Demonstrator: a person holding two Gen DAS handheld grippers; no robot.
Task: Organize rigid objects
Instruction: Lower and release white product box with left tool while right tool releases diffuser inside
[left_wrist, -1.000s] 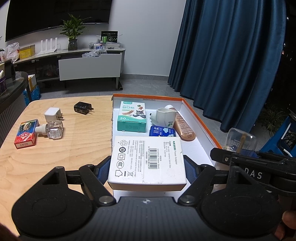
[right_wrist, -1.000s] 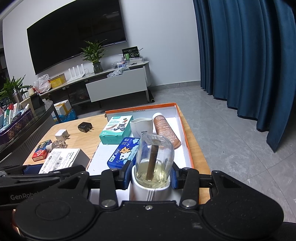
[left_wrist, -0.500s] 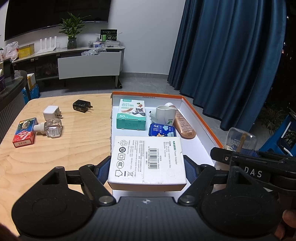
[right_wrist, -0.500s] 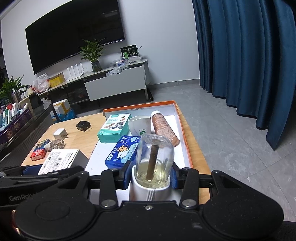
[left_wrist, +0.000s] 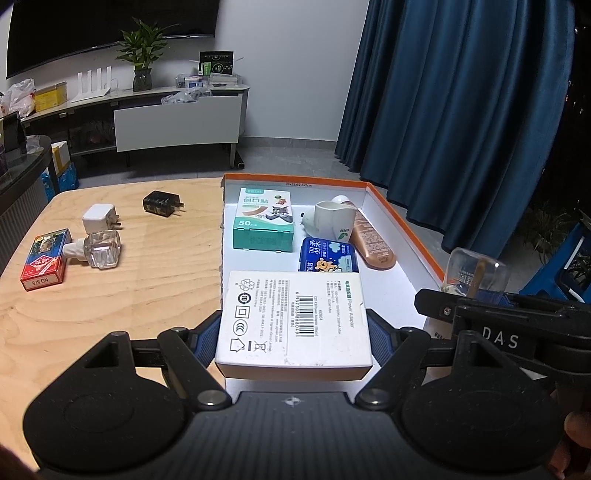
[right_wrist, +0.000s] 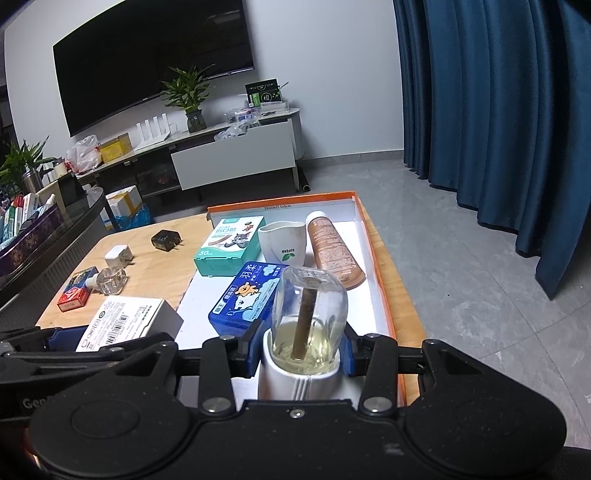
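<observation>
Left gripper (left_wrist: 293, 328) clamps white adapter box (left_wrist: 293, 319); right gripper (right_wrist: 301, 350) clamps refill bottle (right_wrist: 308, 314)

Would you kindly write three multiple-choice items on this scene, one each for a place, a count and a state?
1. Where does the black plug adapter lie?
A. in the orange-rimmed tray
B. on the bare wooden table
C. on the floor

2. How many plug adapters lie on the table outside the tray?
A. one
B. two
C. four

3. What is the right claw doing?
A. hanging open and empty
B. clamping a glass bottle of yellowish liquid
C. clamping the blue tin

Answers: 1 B, it sits on wood left of the tray wall. 2 B, the black one and a white adapter. 3 B, blue pads press the glass bottle on both sides.
</observation>
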